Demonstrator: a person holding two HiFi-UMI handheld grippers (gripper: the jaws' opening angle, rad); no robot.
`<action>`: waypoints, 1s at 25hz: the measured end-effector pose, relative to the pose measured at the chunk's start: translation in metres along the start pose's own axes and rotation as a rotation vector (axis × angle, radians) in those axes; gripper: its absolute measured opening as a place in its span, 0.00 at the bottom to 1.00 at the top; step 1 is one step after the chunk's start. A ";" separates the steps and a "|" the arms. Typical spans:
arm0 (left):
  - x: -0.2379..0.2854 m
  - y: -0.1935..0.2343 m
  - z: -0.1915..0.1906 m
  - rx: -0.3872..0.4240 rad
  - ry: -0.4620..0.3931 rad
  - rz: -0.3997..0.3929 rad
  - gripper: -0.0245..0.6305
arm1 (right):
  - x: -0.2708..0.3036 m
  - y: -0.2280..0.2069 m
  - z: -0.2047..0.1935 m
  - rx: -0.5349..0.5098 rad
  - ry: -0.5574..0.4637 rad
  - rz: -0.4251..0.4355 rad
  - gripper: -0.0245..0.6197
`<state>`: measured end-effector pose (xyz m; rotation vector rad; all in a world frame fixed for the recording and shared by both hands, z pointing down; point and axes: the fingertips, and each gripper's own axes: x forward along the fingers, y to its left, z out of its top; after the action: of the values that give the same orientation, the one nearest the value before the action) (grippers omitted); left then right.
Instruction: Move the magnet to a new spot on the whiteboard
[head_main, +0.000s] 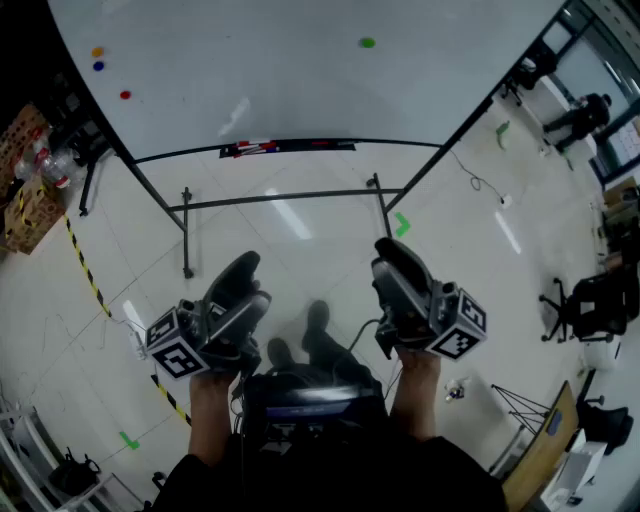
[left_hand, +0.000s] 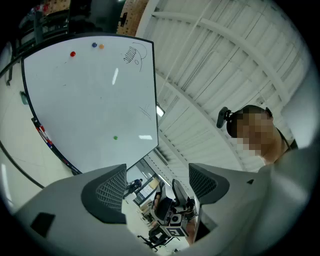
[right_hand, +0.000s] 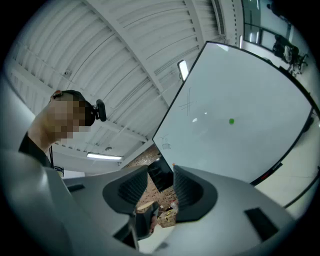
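Grey jaws, your left gripper (left_hand: 157, 187): spread wide, with nothing between them and touching nothing.
Your right gripper (right_hand: 160, 187): jaws parted by a narrower gap, also empty.
Both claws: you hold them low and near, side by side, well apart from the board.
Green magnet (head_main: 367, 43): stuck on the whiteboard (head_main: 300, 90), far beyond both claws and almost straight ahead of your right one.
Other magnets: red magnet (head_main: 125, 95), blue magnet (head_main: 98, 66) and orange magnet (head_main: 97, 52) grouped at the board's left edge, well apart from the green one.
Marker ledge (head_main: 287, 148): along the board's near edge, between your claws and the green magnet.
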<state>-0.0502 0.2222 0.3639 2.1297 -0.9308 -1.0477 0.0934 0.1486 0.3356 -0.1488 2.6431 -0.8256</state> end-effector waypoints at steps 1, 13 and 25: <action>0.005 0.003 0.002 0.021 0.001 0.006 0.63 | 0.001 -0.006 0.002 0.001 0.002 0.004 0.29; 0.091 0.060 0.032 0.114 -0.003 0.094 0.66 | 0.041 -0.112 0.063 0.010 -0.001 0.074 0.29; 0.186 0.113 0.034 0.101 0.018 0.159 0.66 | 0.038 -0.218 0.117 0.070 -0.037 0.067 0.29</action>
<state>-0.0325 0.0035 0.3512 2.1030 -1.1451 -0.9185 0.1004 -0.1005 0.3584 -0.0565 2.5664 -0.8832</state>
